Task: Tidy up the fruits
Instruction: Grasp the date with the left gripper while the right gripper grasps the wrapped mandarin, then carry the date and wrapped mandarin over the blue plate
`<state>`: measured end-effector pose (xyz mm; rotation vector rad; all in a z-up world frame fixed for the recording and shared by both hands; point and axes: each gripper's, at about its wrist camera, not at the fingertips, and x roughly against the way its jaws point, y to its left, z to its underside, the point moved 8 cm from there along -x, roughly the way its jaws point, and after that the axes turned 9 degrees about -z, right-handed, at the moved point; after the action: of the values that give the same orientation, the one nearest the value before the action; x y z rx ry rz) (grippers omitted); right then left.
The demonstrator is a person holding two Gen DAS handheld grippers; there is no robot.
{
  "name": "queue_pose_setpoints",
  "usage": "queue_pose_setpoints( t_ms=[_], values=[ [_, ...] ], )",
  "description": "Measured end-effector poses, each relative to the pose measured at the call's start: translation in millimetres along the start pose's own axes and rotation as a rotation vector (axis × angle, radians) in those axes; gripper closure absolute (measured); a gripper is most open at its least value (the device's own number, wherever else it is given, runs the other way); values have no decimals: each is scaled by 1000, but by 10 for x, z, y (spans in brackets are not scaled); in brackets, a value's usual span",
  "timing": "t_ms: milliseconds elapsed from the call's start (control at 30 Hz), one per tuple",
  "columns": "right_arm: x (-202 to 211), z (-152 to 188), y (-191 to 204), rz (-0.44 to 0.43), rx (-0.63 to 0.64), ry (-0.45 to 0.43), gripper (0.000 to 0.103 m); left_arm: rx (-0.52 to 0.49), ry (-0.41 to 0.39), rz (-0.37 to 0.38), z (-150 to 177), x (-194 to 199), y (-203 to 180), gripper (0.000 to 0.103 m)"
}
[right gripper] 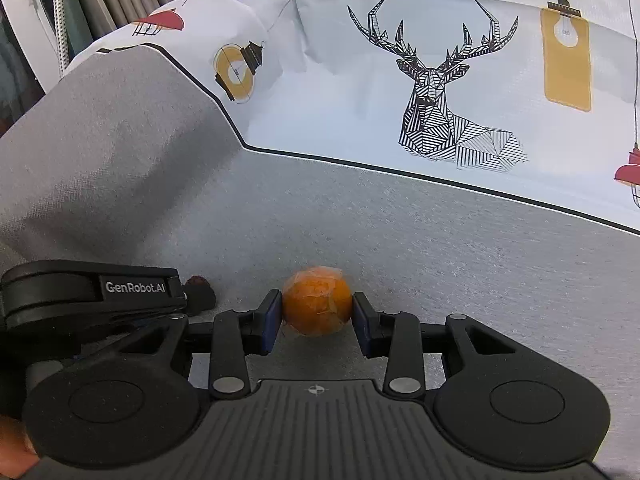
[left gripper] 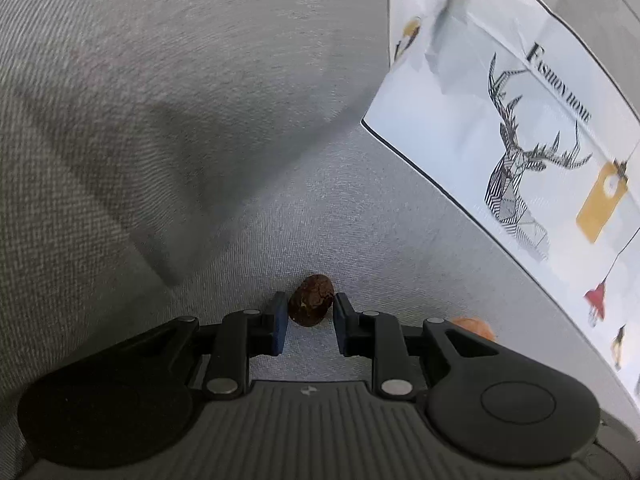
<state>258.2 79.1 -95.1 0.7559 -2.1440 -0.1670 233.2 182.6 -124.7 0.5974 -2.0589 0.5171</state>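
In the left wrist view a small dark brown wrinkled fruit (left gripper: pixel 311 300) sits on the grey sofa seat between my left gripper's fingers; my left gripper (left gripper: pixel 310 307) is closed in on it, the left pad touching and a thin gap at the right pad. In the right wrist view an orange wrapped in clear film (right gripper: pixel 317 305) is clamped between both pads of my right gripper (right gripper: pixel 317 309) on the seat. The brown fruit (right gripper: pixel 199 289) and the left gripper's body (right gripper: pixel 92 292) show at the left. A sliver of the orange (left gripper: pixel 474 327) shows behind the left gripper's right arm.
A white cushion with a deer print and "FASHION HOME" lettering (right gripper: pixel 440 92) leans along the sofa back. A grey sofa armrest (right gripper: pixel 108 132) rises at the left. It fills the upper left of the left wrist view (left gripper: pixel 180 100).
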Motion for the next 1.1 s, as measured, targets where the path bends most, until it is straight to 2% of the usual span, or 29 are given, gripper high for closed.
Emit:
queue_pose_setpoints(
  t_ms=[133, 300, 433, 633, 867, 1000, 1100],
  values=[
    [46, -16, 23, 5, 9, -2, 63, -44, -19, -30, -5, 30, -17, 78],
    [93, -1, 4, 27, 23, 10, 63, -69, -36, -15, -17, 110, -46, 77],
    [98, 40, -85, 59, 9, 28, 63, -91, 12, -17, 31, 34, -55, 77],
    [279, -14, -108, 46, -11, -16, 64, -97, -38, 21, 7, 213, -86, 77],
    [978, -208, -71, 83, 15, -155, 63, -198, -101, 113, 160, 738, -257, 77],
    [1591, -241, -117, 95, -15, -242, 63, -267, -134, 177, 258, 1107, -442, 77],
    [2081, -127, -204, 124, -42, -300, 63, -339, -168, 231, 394, 1383, -616, 77]
  ],
)
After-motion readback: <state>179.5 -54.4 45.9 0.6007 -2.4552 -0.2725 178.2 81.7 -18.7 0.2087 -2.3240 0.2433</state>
